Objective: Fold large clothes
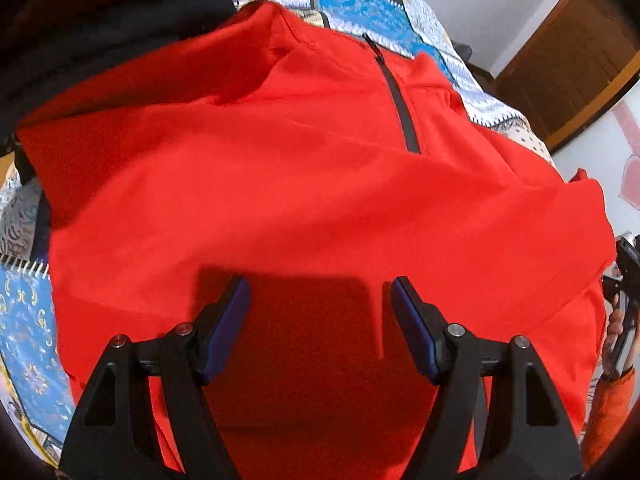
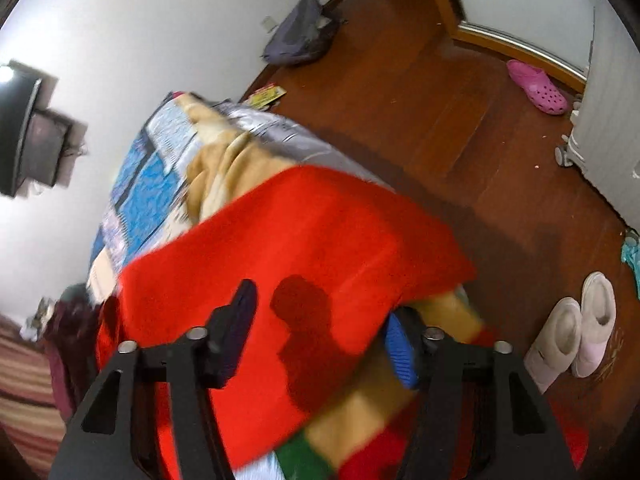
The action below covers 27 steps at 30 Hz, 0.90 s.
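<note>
Here, left tool (image 1: 320, 312) agape over red jacket (image 1: 300, 184) (hem cut off), right tool (image 2: 320, 328) blurred, apart, gripping nothing.

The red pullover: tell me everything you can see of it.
The red pullover is bright red, smooth, lightly creased fabric with a stand-up collar and a short dark zip at the chest. It lies spread front-up on the patterned bedspread, one edge reaching the bed's side. Nothing grips it; the left gripper hangs above with jaws apart.
</note>
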{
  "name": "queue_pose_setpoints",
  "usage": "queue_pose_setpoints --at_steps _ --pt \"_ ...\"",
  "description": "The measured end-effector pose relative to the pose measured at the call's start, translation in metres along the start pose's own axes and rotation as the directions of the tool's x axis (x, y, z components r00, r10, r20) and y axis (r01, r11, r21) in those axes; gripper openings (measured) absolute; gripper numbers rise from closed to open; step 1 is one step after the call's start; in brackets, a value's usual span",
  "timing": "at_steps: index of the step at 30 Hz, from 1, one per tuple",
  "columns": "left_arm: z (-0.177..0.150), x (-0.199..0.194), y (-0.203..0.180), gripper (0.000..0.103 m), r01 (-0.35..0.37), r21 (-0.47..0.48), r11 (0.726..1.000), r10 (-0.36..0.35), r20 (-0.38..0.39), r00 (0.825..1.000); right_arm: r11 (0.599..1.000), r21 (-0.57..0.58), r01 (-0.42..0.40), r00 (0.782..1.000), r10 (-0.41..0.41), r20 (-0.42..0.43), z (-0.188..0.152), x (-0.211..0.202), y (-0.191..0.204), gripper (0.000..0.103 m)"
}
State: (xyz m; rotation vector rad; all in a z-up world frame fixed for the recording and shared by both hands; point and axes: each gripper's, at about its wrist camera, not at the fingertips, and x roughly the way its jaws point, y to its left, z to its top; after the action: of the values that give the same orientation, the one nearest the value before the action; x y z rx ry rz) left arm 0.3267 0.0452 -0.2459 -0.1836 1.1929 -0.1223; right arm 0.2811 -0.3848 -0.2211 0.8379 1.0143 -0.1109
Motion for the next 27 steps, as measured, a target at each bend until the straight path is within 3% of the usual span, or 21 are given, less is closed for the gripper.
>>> queue_pose_setpoints --at_steps 1,2,3,4,6,9,13,17,22,27 --pt "-0.001 0.002 -0.003 0.072 -0.011 0.011 1.0 0.011 0.0 1.0 1.0 -0.004 0.028 1.0 -0.028 0.003 0.007 0.007 0.001 0.044" --pt "-0.003 0.002 -0.005 0.072 -0.025 0.025 0.999 0.025 0.003 1.0 0.999 -0.006 0.046 0.999 -0.046 0.007 0.01 0.009 0.001 0.033" --pt "-0.005 0.003 -0.008 0.072 -0.042 0.043 0.998 0.041 0.006 0.999 0.998 0.0 0.069 0.997 -0.069 0.018 0.014 0.011 0.0 0.015" --pt "-0.007 0.004 -0.011 0.072 -0.065 0.07 0.995 0.065 0.011 0.998 0.996 0.008 0.083 0.996 -0.083 0.021 0.016 0.011 -0.001 0.008" --pt "-0.014 0.006 -0.021 0.073 -0.118 0.12 0.986 0.115 0.028 0.993 0.997 0.041 0.065 0.997 -0.067 0.04 0.02 0.007 -0.005 0.007" --pt "-0.014 0.007 -0.02 0.074 -0.128 0.128 0.983 0.125 0.037 0.992 0.996 0.039 0.079 0.986 -0.084 0.141 0.018 -0.018 -0.009 0.006" --pt "-0.014 0.007 -0.016 0.074 -0.122 0.115 0.986 0.119 0.038 0.992 0.994 0.045 0.099 0.95 -0.108 0.294 0.01 -0.06 -0.009 0.006" --pt "-0.012 0.01 -0.018 0.074 -0.13 0.118 0.984 0.126 0.039 0.991 0.994 -0.004 0.109 0.916 -0.099 0.388 0.007 -0.093 0.006 0.006" --pt "-0.015 0.004 -0.015 0.074 -0.143 0.117 0.983 0.139 0.037 0.99 0.989 -0.129 0.069 0.89 -0.002 0.456 0.006 -0.129 0.049 0.006" --pt "-0.02 -0.02 -0.012 0.074 -0.149 0.117 0.982 0.14 0.085 0.987 0.955 -0.295 0.026 0.87 0.124 0.477 -0.007 -0.157 0.11 0.006"
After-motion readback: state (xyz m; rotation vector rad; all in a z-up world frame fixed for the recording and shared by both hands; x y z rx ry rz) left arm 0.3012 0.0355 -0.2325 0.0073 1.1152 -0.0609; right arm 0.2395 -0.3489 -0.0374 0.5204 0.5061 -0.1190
